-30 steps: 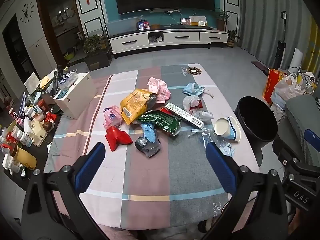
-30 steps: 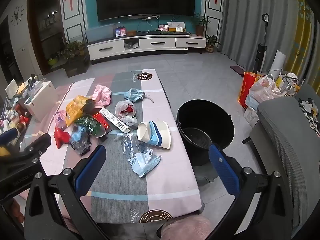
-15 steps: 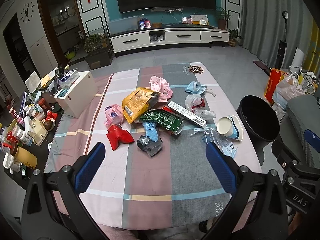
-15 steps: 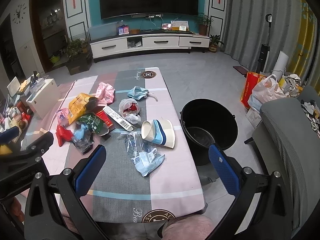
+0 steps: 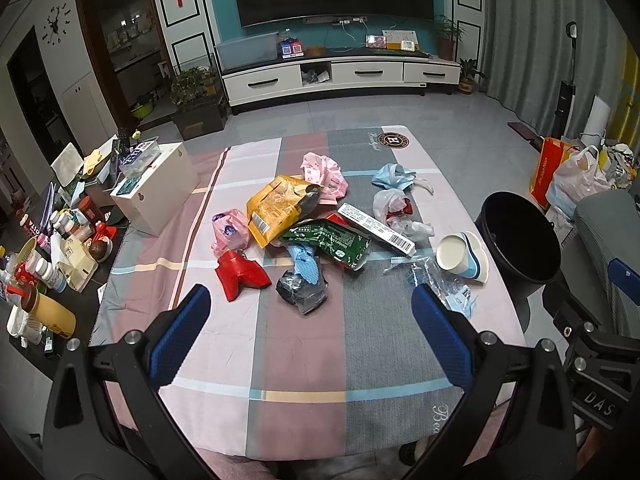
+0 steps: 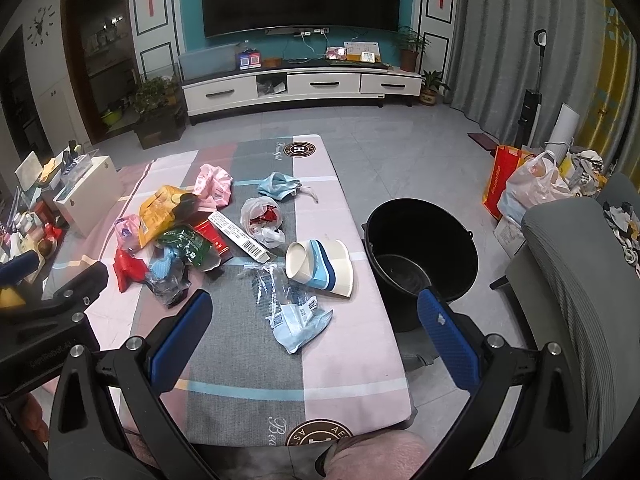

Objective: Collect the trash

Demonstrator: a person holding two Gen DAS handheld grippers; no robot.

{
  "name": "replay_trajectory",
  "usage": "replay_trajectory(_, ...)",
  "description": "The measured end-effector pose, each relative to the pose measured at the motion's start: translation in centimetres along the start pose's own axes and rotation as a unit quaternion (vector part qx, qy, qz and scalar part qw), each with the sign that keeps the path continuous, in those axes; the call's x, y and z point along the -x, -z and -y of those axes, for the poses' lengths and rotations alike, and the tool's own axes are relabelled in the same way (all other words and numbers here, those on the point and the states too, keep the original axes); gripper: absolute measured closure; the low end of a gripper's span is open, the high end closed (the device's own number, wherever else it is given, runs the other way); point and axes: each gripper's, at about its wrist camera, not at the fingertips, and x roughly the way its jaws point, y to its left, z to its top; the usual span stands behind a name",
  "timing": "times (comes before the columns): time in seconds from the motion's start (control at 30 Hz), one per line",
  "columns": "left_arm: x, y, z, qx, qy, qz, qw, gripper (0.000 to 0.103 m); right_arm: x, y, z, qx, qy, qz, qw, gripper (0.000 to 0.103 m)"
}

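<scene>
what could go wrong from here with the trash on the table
The paper cup lies on its side near the table edge by the black bucket; a nudge might roll it onto the floor. The clear plastic wrapper is thin and flat, so the jaws may slip. The piled wrappers overlap, so one grab may drag neighbours.

The right gripper [image 6: 314,312] hangs above the near end of the table [image 6: 360,364], jaws spread wide with nothing between them. A paper cup [image 6: 320,266] lies on its side near a crumpled blue wrapper [image 6: 298,322]. A black bucket [image 6: 424,254] stands on the floor just beside the table.
</scene>
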Motion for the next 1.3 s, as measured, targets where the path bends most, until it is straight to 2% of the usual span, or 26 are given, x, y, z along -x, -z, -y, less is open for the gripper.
replay_trajectory(1.3, -0.06, 0.11, -0.94, 0.002, -0.003, 0.000, 1.0000, 0.003, 0.02, -0.09, -0.47, 0.003, -0.003, -0.002, 1.000, 0.002)
